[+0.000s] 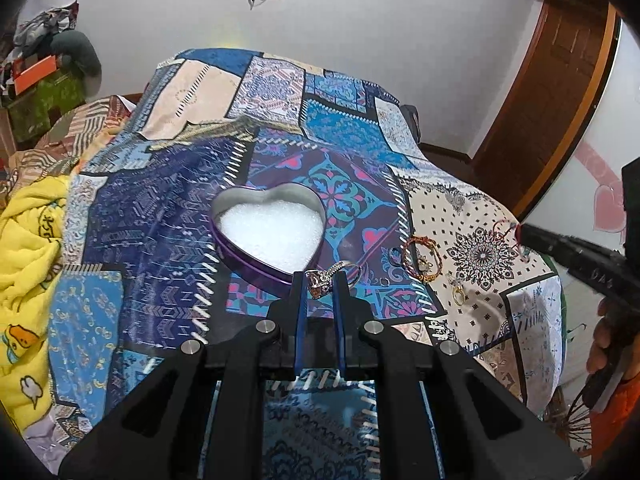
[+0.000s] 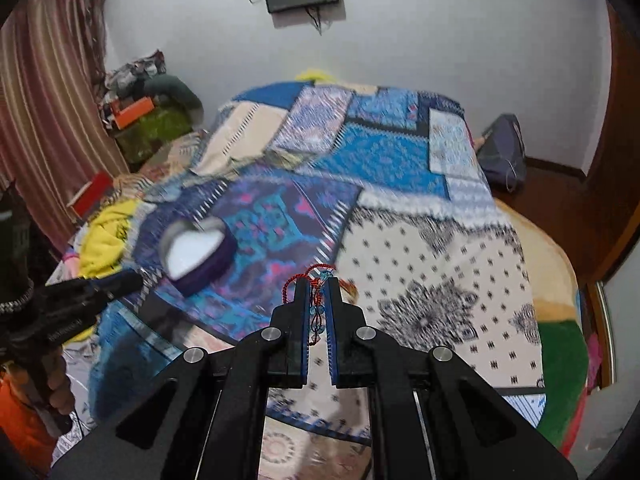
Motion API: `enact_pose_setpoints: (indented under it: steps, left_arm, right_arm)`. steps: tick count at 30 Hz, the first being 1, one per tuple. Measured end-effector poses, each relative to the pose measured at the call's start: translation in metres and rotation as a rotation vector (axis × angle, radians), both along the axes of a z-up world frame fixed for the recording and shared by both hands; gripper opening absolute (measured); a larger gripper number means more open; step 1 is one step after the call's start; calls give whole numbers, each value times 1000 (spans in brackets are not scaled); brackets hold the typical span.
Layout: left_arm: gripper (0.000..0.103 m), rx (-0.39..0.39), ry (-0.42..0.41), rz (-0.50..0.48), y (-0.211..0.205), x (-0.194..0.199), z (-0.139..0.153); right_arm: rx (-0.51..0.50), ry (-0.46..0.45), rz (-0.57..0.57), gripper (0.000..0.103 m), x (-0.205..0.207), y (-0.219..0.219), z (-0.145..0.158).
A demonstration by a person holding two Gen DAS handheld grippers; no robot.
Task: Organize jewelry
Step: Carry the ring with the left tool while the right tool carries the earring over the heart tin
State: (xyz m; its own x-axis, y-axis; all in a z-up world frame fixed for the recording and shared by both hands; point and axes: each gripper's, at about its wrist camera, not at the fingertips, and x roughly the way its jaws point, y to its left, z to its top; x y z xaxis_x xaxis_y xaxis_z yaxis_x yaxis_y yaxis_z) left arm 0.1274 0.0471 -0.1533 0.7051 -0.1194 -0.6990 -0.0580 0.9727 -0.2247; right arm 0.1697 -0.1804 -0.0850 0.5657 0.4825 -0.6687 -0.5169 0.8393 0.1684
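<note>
A purple heart-shaped tin [image 1: 268, 232] with white foam inside lies open on the patchwork bedspread; it also shows blurred in the right wrist view [image 2: 198, 252]. My left gripper [image 1: 320, 284] is shut on a silver ring with an amber stone [image 1: 318, 282], just in front of the tin's near rim. My right gripper [image 2: 318, 292] is shut on a red cord bracelet with blue beads [image 2: 316, 304], held above the bedspread right of the tin. A red-gold braided bracelet [image 1: 422, 258] and a small gold ring [image 1: 458, 294] lie on the cloth to the right.
The patchwork bedspread [image 1: 160, 208] covers the bed. A yellow blanket [image 1: 28, 248] lies at its left edge. A wooden door [image 1: 540, 120] stands at the right. The right gripper's body shows at the right edge of the left wrist view [image 1: 576, 260].
</note>
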Motion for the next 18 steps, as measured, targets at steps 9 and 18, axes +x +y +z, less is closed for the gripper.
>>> enact_pose_setpoints:
  steps: [9,18]
  left_arm:
    - [11,43,-43,19,21,-6,21]
    - [11,68,-47,29,40,8,22]
  right_arm:
    - [59,-41,85,6,1,52,13]
    - [93,-5,173,6,17,104,0]
